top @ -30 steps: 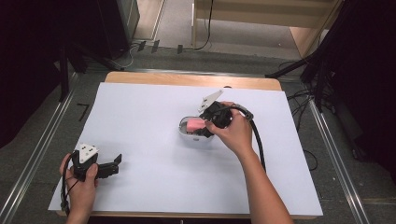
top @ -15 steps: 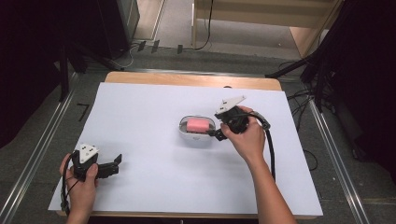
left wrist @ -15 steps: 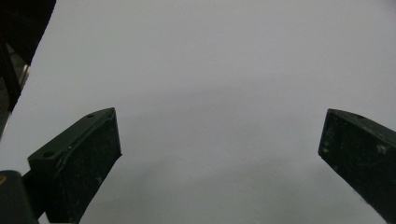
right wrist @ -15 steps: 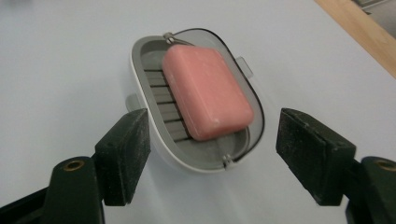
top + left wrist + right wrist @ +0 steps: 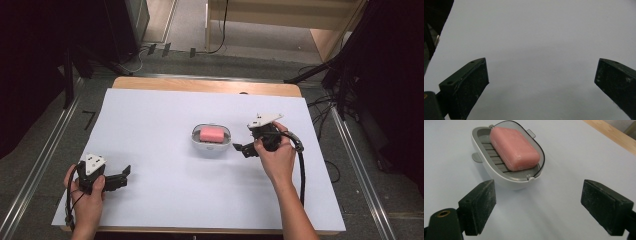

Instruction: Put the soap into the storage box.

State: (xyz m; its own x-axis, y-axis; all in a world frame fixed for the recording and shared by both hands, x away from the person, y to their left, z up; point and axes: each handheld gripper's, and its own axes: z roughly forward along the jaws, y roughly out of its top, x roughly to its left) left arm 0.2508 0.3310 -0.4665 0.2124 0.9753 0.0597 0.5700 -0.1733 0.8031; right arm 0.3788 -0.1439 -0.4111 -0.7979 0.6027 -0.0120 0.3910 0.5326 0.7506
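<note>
Pink soap (image 5: 515, 148) lies in grey dish (image 5: 499, 176) mid-table, nearer far edge. Right gripper (image 5: 240, 148) just beside dish's right end, apart from it; jaws just been opening, nothing btwn them. Left gripper (image 5: 126, 176) near front-left corner, jaws wide, w/ nothing in them.

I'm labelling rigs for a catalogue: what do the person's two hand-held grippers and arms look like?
Both are black, each topped by a pale grey three-cornered plate with dark dots. The left hand-held gripper and right hand-held gripper have two flat, blocky black jaws with scuffed, dusty pads. A black cable trails from the right one along the forearm, and a thinner one loops by the left hand. The forearms are bare, no sleeves.
</note>
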